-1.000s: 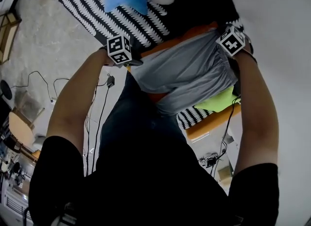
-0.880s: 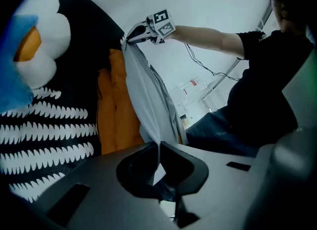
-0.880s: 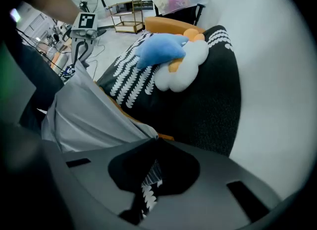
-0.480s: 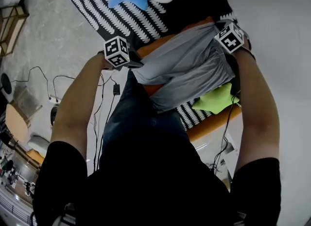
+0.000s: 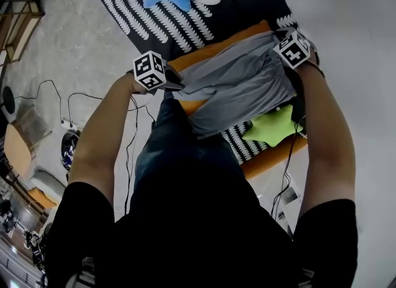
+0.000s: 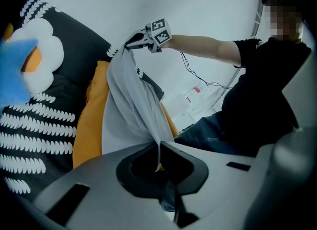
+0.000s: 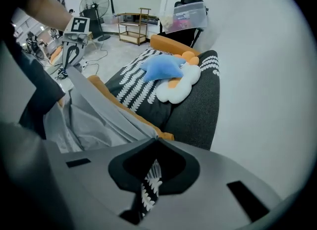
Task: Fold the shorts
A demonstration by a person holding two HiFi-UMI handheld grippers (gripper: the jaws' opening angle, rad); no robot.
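The grey shorts [image 5: 238, 91] hang stretched between my two grippers, above the orange edge of the sofa. My left gripper [image 5: 175, 85] is shut on one corner of the cloth, which in the left gripper view runs from its jaws [image 6: 159, 146] as a taut grey sheet [image 6: 130, 100] up to the right gripper [image 6: 134, 40]. My right gripper [image 5: 281, 40] is shut on the other corner. In the right gripper view the shorts [image 7: 94, 117] spread from the jaws [image 7: 157, 138] toward the left gripper [image 7: 70, 51]. The lower part of the shorts droops in folds.
A sofa with a black-and-white patterned cover [image 5: 154, 20] and orange trim carries a blue star cushion [image 7: 159, 68] and a white cloud cushion [image 7: 178, 88]. A green star cushion [image 5: 271, 126] lies under the shorts. Cables [image 5: 68, 104] trail on the floor at the left.
Both grippers have risen with the shorts held between them. The cloth now hangs higher off the sofa, and more of the green cushion shows under it.
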